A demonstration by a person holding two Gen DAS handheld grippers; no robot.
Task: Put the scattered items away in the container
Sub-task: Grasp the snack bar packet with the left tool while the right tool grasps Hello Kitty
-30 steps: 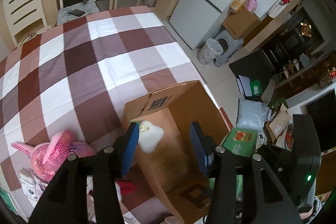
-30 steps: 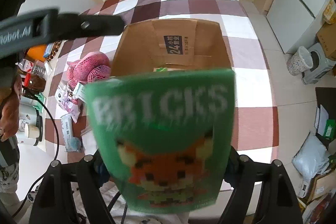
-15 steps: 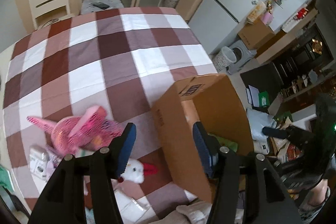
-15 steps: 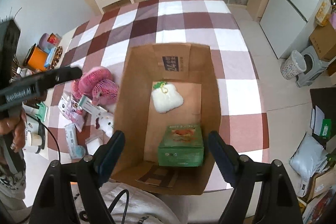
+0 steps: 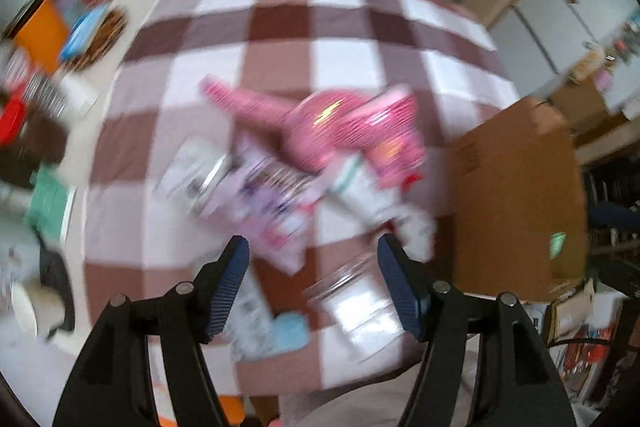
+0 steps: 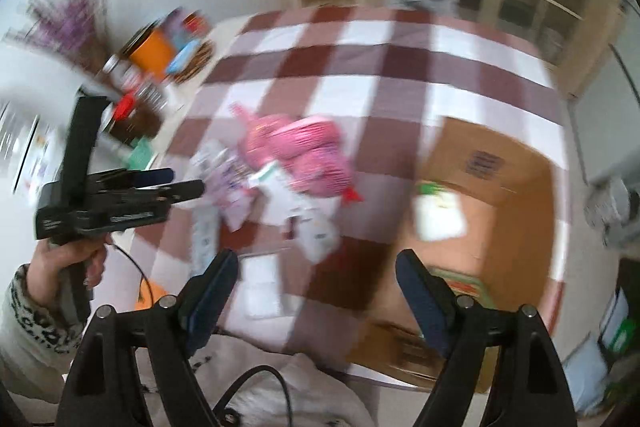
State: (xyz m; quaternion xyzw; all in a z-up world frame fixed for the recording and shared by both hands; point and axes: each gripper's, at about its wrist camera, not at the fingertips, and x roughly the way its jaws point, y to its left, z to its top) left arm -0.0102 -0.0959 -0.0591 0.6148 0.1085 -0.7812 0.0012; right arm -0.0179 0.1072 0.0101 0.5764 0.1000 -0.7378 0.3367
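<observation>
Two empty grippers over checked table. Cardboard box right, white pouch and green box inside. Pink net bag, packets scattered left. Left gripper opening above packets, right gripper spread; settle before pinching one packet squarely.

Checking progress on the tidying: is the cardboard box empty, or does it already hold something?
Not empty. The right wrist view shows the open cardboard box holding a white plush and a green box on its floor.
</observation>
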